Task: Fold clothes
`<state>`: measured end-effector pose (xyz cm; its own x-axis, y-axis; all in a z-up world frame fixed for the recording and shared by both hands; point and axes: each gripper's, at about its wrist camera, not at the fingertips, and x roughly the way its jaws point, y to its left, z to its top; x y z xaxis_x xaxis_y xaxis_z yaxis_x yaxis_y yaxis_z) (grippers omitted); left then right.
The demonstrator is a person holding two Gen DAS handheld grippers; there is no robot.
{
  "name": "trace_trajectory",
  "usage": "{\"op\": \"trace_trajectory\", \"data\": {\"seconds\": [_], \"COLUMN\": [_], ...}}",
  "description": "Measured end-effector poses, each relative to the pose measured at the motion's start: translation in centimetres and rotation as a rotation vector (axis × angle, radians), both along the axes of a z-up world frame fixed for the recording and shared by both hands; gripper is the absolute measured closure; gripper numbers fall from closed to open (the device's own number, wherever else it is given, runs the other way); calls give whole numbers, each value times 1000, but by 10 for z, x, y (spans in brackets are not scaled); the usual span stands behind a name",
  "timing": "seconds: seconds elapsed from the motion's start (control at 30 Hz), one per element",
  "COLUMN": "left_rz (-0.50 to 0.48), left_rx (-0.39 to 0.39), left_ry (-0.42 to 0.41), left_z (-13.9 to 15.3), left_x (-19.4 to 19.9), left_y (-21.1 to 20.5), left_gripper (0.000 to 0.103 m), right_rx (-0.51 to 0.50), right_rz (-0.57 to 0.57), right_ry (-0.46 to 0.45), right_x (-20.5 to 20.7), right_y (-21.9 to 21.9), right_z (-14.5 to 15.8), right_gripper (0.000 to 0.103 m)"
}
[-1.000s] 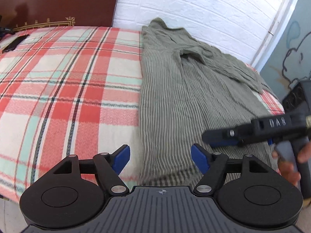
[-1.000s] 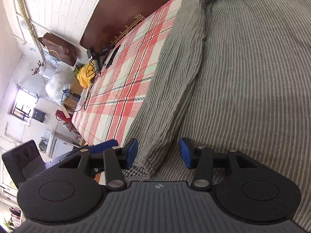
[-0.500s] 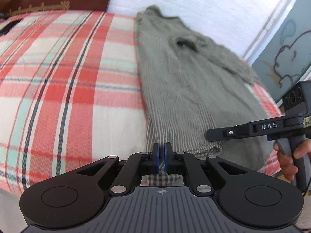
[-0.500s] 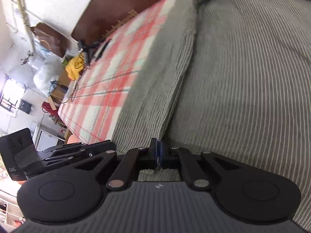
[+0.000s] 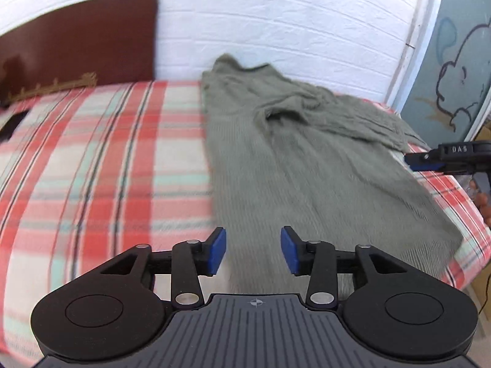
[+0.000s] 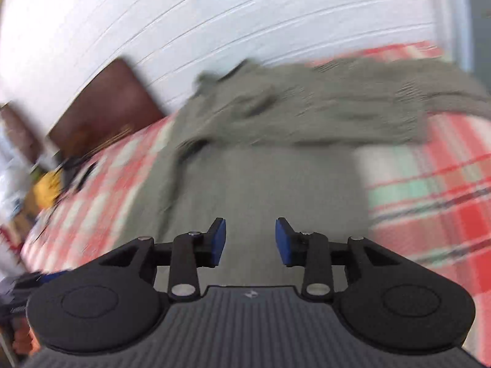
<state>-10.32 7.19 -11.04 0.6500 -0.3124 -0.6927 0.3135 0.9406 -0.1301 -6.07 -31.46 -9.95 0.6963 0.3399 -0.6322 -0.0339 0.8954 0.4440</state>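
A grey-green striped garment (image 5: 294, 165) lies lengthwise on the plaid bed, its crumpled upper part near the wall. My left gripper (image 5: 254, 255) stands open over the garment's near hem, nothing between its blue pads. The right gripper (image 5: 412, 163) appears in the left wrist view at the garment's right edge, held by a hand. In the blurred right wrist view the right gripper (image 6: 250, 242) is open above the garment (image 6: 276, 190), with nothing held.
The bed has a red, white and mint plaid cover (image 5: 101, 159). A dark brown headboard (image 5: 79, 46) and white brick wall (image 5: 276, 21) stand behind. A blue painted panel (image 5: 454, 70) is at the right. Clutter sits beyond the bed's left side (image 6: 46, 184).
Half a second ago both grippers were shut on the garment's near hem. Both have let go, opened and lifted back; both views now look along the bed toward the wall.
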Motion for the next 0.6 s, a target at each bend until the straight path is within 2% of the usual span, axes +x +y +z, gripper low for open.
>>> {"op": "trace_trajectory", "data": {"seconds": [0.13,0.23,0.3,0.4,0.53,0.6], "left_rz": [-33,-46,-50,-55,-59,-49], "left_rx": [37,69,85,111,118,110], "left_ry": [5,38,89,103,111,107], "left_z": [-7,-22,-37,-52,-46,-39], "left_x": [26,40,44,39,34,35], "left_y": [-31,-47,-51,-53,-53,-51], "left_gripper": [42,40,40,39,35,35], "right_rx": [-30,-41,-54,-66,-24,-40], "right_rz": [-178,-248,-268,-291,-262,-240], "right_ry": [-24,-21,-12,-3,4,-10], "right_x": [26,50,65,79,91,95], "right_y": [-63,-98,-114,-123,-127,-123], "right_z": [-4,-16,-26,-38,-49,-50], "right_gripper": [57,53,53,53,53,53]}}
